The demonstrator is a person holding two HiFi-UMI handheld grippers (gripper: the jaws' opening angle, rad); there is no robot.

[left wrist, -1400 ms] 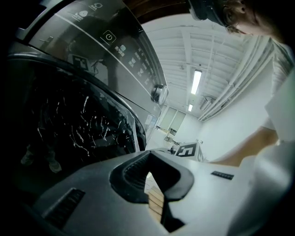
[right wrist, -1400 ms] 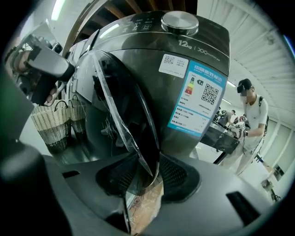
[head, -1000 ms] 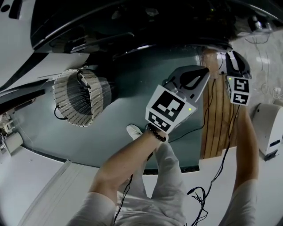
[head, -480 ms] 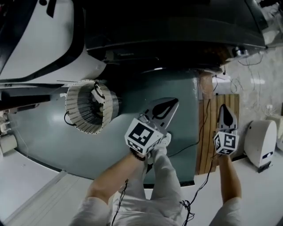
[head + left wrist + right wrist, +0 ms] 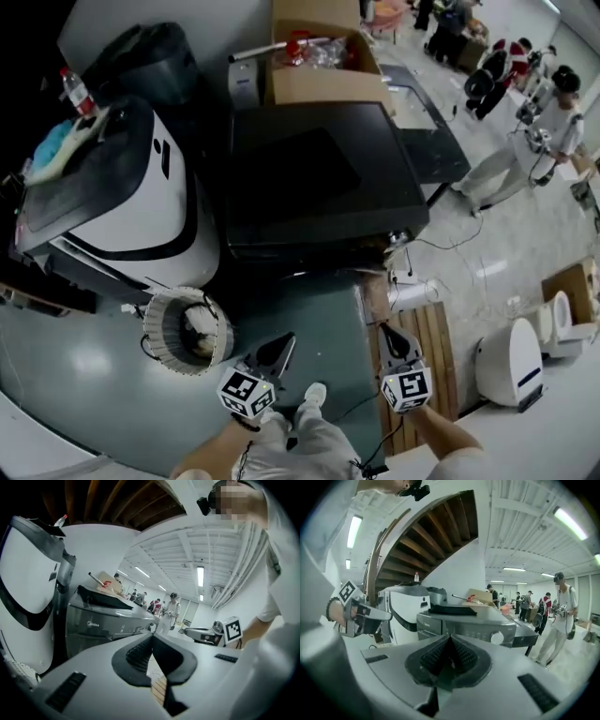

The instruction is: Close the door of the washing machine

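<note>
The dark grey washing machine (image 5: 319, 178) stands in front of me, seen from above, so its top hides the front and the door. In the right gripper view its control panel with a round knob (image 5: 497, 638) shows. The left gripper view catches its front with a logo (image 5: 91, 630). No view shows the door. My left gripper (image 5: 281, 345) hangs over the teal floor, well short of the machine, shut and empty (image 5: 152, 636). Beside it my right gripper (image 5: 387, 330) is also shut on nothing (image 5: 450, 637).
A white machine (image 5: 122, 206) with cloth on its lid stands left of the washer. A round woven basket (image 5: 183, 328) sits on the floor before it. A cardboard box (image 5: 319, 56) is behind, a wooden slat panel (image 5: 422, 356) and a white appliance (image 5: 511, 361) at right. People (image 5: 525, 150) stand at the back.
The view has pulled up and back from the washer's front. Both grippers have drawn away from the machine toward me and now sit low in the picture.
</note>
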